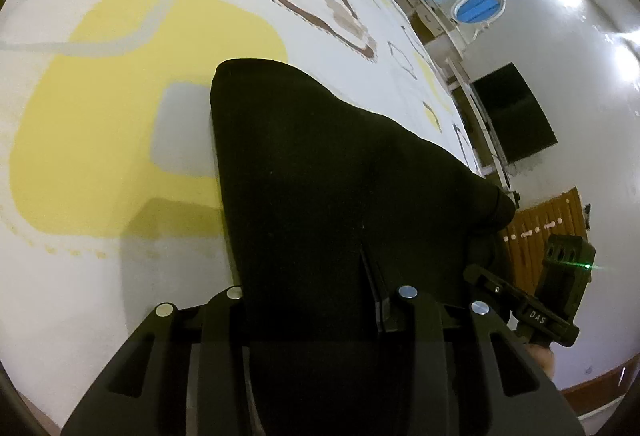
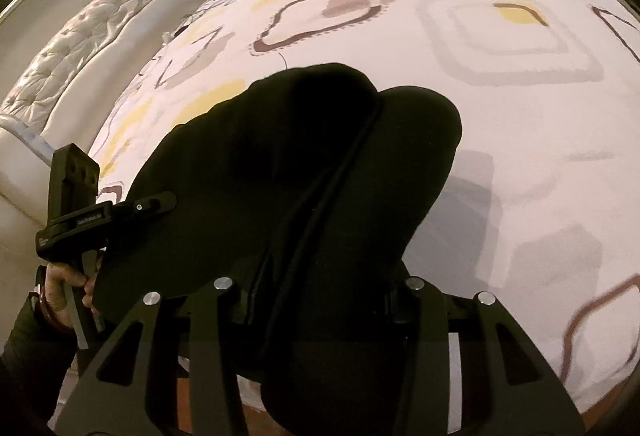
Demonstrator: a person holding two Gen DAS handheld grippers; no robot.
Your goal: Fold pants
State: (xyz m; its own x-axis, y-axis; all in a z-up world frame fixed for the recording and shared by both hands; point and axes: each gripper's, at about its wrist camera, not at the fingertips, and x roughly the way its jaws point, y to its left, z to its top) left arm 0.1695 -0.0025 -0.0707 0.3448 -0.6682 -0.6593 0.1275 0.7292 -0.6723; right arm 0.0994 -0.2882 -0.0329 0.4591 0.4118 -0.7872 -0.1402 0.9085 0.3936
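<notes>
Gripping one end of the black fabric pants in each clamped tool, the left gripper and right gripper hold them above the patterned white bedspread. Keeping both ends level and taut should land the fold square.
</notes>
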